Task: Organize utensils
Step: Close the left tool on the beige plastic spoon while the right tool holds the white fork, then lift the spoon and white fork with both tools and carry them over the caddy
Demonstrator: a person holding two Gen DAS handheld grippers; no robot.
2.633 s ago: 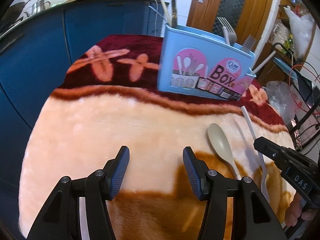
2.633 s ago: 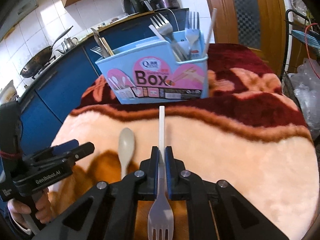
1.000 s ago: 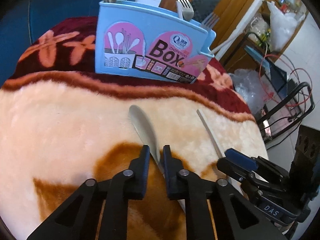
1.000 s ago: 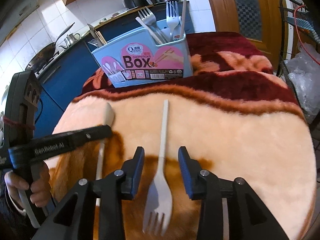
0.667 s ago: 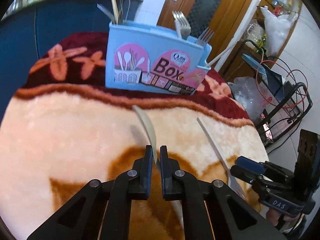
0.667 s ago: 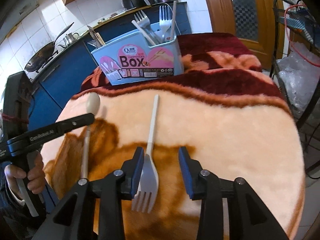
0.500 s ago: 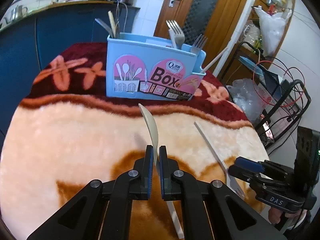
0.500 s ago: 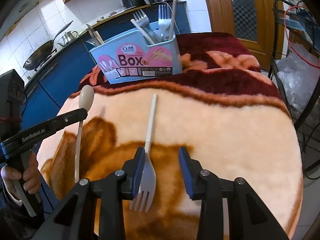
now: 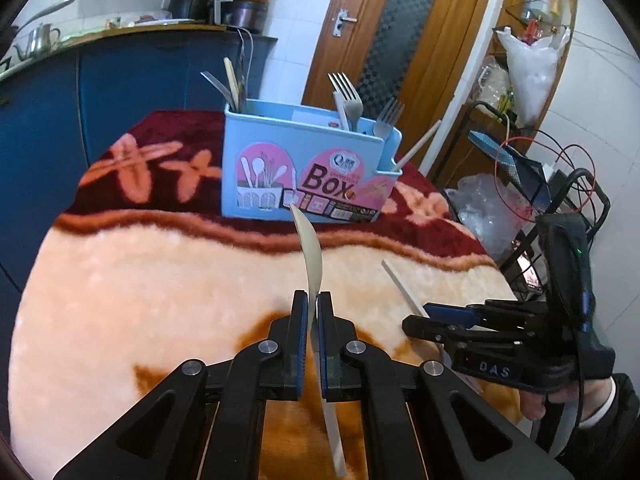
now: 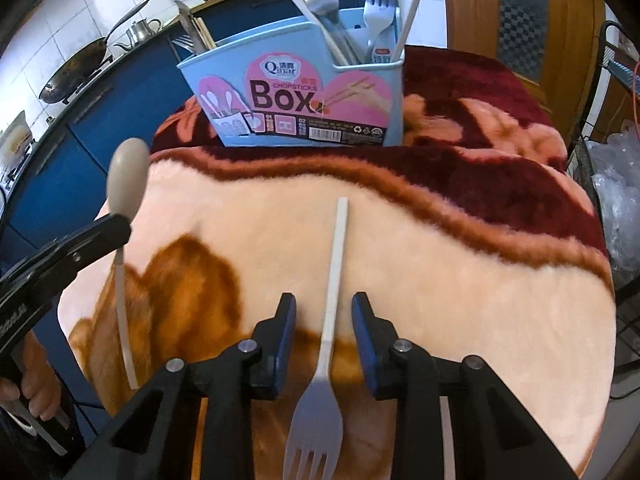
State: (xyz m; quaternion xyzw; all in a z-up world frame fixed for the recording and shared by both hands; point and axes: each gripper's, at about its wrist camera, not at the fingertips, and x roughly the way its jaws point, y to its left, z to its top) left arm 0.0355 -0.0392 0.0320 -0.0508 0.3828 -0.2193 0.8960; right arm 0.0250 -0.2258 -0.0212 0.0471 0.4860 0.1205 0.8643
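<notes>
My left gripper [image 9: 313, 300] is shut on a beige plastic spoon [image 9: 310, 248], held edge-on above the blanket with the bowl toward the blue utensil box [image 9: 304, 168]. The spoon [image 10: 125, 184] and the left gripper [image 10: 116, 228] also show in the right wrist view, at the left. My right gripper [image 10: 324, 304] is open, its fingers on either side of a white plastic fork [image 10: 334, 280] that lies on the blanket with tines toward me. The fork handle [image 9: 402, 288] shows in the left wrist view beside the right gripper [image 9: 416, 318]. The box [image 10: 296, 96] holds several forks and chopsticks.
A fluffy peach, brown and maroon blanket [image 9: 160, 280] covers the round table. Blue kitchen cabinets [image 9: 140, 88] stand behind and to the left. A wire rack with bags and cables [image 9: 540, 200] stands at the right, near a wooden door [image 9: 400, 32].
My left gripper moved over to the spoon, shut on it and lifted it off the blanket toward the box. My right gripper opened and let go of the fork, which lies on the blanket.
</notes>
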